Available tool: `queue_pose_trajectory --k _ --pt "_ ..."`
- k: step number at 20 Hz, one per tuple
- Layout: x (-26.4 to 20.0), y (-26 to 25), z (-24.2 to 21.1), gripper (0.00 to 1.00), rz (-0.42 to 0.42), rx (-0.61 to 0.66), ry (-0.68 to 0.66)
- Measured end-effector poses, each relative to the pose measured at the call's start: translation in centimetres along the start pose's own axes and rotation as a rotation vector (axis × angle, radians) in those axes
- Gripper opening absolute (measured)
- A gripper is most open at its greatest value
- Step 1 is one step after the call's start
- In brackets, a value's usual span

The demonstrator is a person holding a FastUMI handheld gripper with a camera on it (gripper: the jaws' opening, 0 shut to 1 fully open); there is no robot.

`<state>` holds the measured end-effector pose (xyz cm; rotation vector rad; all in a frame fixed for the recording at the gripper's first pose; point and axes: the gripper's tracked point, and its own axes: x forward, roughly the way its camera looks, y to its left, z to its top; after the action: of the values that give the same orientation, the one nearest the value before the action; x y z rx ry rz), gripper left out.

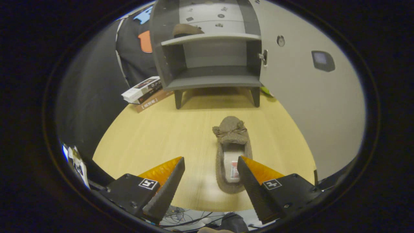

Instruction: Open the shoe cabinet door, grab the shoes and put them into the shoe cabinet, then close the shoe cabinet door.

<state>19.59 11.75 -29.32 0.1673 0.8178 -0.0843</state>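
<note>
My gripper (211,161) hangs over the pale wooden surface (155,136) with its fingers spread wide, holding nothing. A fuzzy brown moccasin slipper (231,142) lies just ahead — its heel beside my right finger. At upper centre stands the grey shoe cabinet (210,61), its pale door (300,90) swung open — another brown shoe (186,29) on its upper shelf. A stack of boxes (144,90) lies left of it.

A fuzzy brown slipper (231,152) with a white insole lies on the pale wood-grain table (155,136) before the grey shoe cabinet (210,51)
</note>
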Motion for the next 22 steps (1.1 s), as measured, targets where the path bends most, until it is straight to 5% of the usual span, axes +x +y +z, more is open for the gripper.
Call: queue_pose_trajectory --k 12,13,19,22 --pt "10.6 -0.4 3.1 0.94 0.016 0.028 0.047" --pt "10.9 -0.3 3.2 0.87 0.022 0.027 0.05" --pt "11.1 0.2 3.2 0.12 0.055 0.004 0.06" --pt "10.1 1.5 3.4 0.08 0.108 0.01 0.064"
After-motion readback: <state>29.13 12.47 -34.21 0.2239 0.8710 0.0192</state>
